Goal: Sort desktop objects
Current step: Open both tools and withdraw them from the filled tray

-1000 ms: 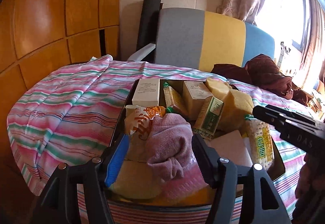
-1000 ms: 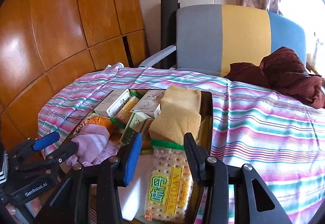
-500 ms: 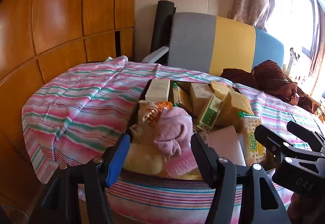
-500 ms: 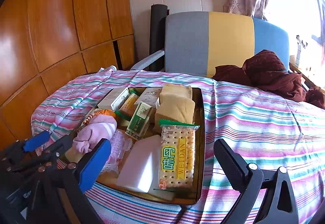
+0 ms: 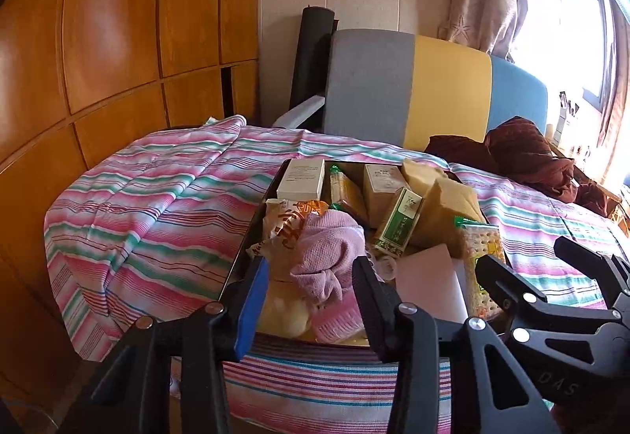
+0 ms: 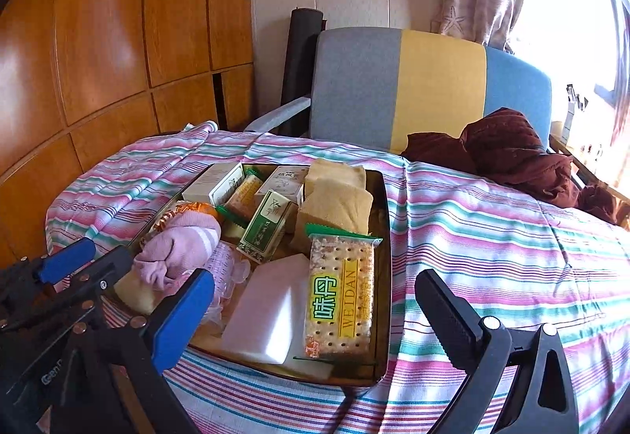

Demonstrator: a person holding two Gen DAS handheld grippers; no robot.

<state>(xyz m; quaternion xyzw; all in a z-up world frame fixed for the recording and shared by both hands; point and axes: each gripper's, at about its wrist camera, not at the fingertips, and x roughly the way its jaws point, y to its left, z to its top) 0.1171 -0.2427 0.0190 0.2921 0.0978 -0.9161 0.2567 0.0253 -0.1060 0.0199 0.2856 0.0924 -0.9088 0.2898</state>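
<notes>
Both grippers have drawn back from the dark rectangular metal tray [image 6: 384,237] since a second ago, and the right gripper [image 6: 315,300] has spread its jaws wide, released. The left gripper [image 5: 311,288] is parted too, empty, its blue-padded finger [image 5: 252,308] at the tray's near left corner.

That tray sits on a table under a pink, green and white striped cloth [image 6: 492,237] and is crammed. Along its left edge lie an orange snack packet [image 5: 293,221] and a crumpled pink knitted cloth [image 6: 177,249], which slumps over the near left corner. A white carton [image 5: 301,180] stands at the far left corner. Mid-tray leans a green and white box [image 6: 264,227], tilted, with a pale pink block [image 6: 267,312] at the near edge. Two tan sponges [image 6: 336,193] fill the far right corner, and a cracker pack lettered WEIDAN [image 6: 340,296] lies flat along the right edge.
</notes>
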